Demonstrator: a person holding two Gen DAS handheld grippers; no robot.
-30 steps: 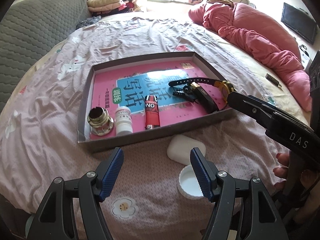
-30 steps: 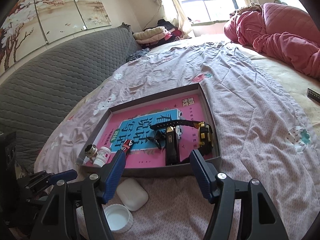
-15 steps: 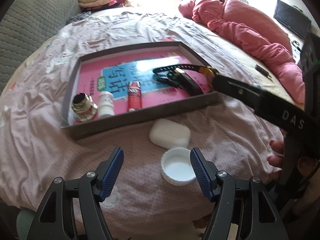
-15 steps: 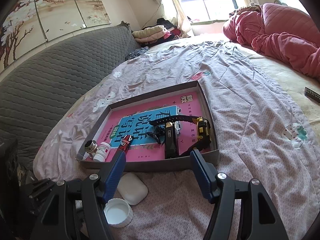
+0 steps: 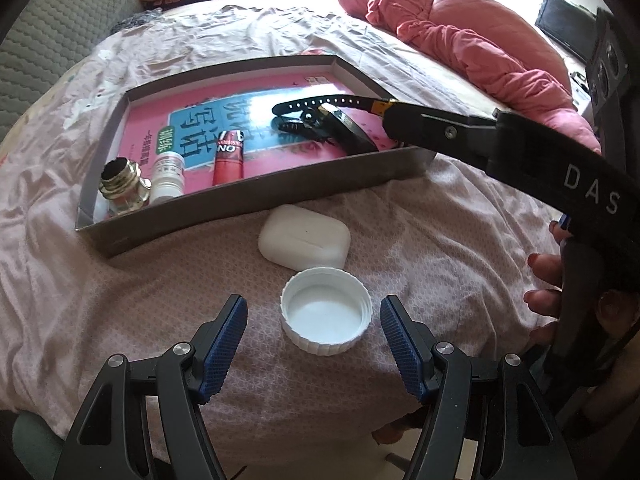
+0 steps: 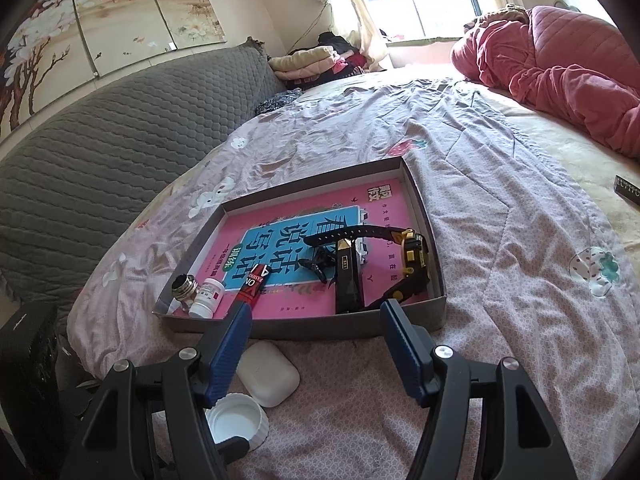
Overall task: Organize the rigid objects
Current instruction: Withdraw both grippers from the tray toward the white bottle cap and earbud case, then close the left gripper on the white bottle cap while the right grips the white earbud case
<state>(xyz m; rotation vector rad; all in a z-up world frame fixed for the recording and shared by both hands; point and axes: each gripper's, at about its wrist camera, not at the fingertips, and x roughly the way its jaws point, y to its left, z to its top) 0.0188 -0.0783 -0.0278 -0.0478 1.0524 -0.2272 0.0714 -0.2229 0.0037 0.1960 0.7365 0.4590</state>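
A white cap [image 5: 326, 312] [image 6: 236, 424] lies open side up on the bedspread, just ahead of my open left gripper [image 5: 314, 330], between the lines of its blue pads. Behind the cap lies a white earbud case [image 5: 304, 237] [image 6: 269, 373]. A shallow grey box [image 5: 256, 196] [image 6: 416, 200] holds a pink book, a lamp-base fitting [image 5: 122, 182], a small white bottle [image 5: 168, 174], a red tube [image 5: 229, 156], a black lighter [image 6: 347, 276] and a black-and-yellow watch [image 6: 414, 258]. My right gripper [image 6: 316, 338] hovers open over the box's near wall, holding nothing.
A pink quilt [image 5: 468, 44] [image 6: 560, 64] is heaped at the far right of the bed. A grey quilted headboard [image 6: 100, 152] runs along the left. The right tool's arm [image 5: 500, 144] and a hand [image 5: 548, 288] cross the right side. A dark flat object [image 6: 628, 190] lies far right.
My left gripper has dropped and tilted down toward the cap, which now sits between its fingers' lines and looks larger. The right gripper has hardly moved.
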